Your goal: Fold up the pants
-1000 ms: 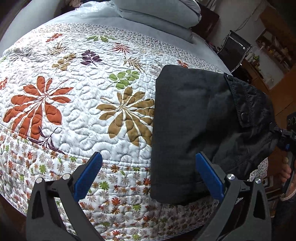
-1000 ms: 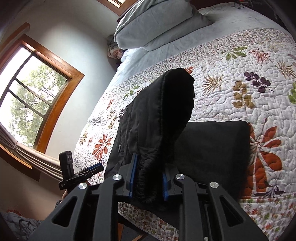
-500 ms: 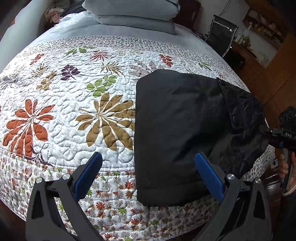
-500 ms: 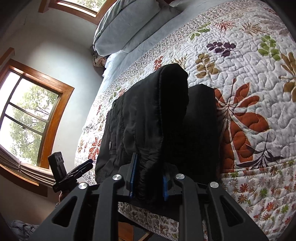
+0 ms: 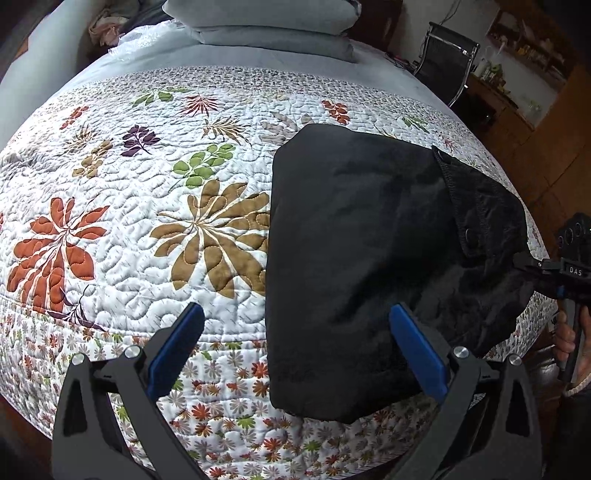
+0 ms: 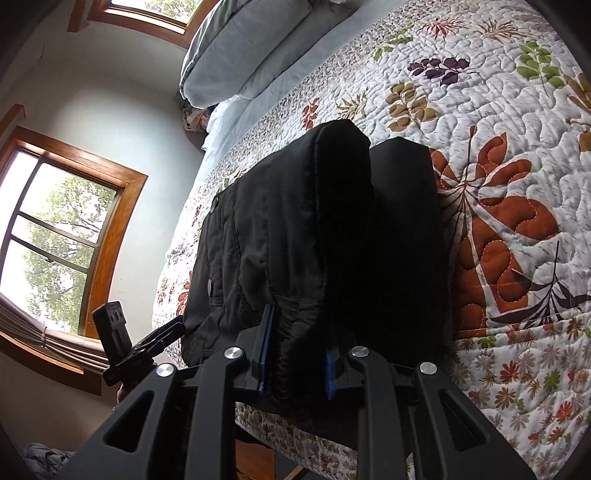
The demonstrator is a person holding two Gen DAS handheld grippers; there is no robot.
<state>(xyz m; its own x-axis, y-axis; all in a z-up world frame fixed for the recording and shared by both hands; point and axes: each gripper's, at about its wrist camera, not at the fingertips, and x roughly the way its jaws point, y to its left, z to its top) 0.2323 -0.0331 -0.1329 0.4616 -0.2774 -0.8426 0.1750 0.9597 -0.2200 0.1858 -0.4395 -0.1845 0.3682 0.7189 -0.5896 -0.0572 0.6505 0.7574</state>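
Black pants [image 5: 362,258] lie folded on the floral quilt [image 5: 147,221] near the bed's front edge. Their waistband end with a snap button [image 5: 471,233] is lifted at the right. My left gripper [image 5: 295,350] is open and empty, hovering over the quilt edge with its right finger above the pants. My right gripper [image 6: 297,354] is shut on the waistband end of the pants [image 6: 288,229] and holds it up over the folded part. The right gripper also shows at the right edge of the left wrist view [image 5: 546,273].
Grey pillows [image 5: 266,22] lie at the head of the bed. A black chair [image 5: 447,55] and wooden furniture [image 5: 535,92] stand to the right. A wood-framed window [image 6: 62,236] is on the wall beside the bed. The quilt spreads wide to the left of the pants.
My left gripper has turned so the pants sit more central in its view. My right gripper still holds the waistband end, carried further over the folded pants.
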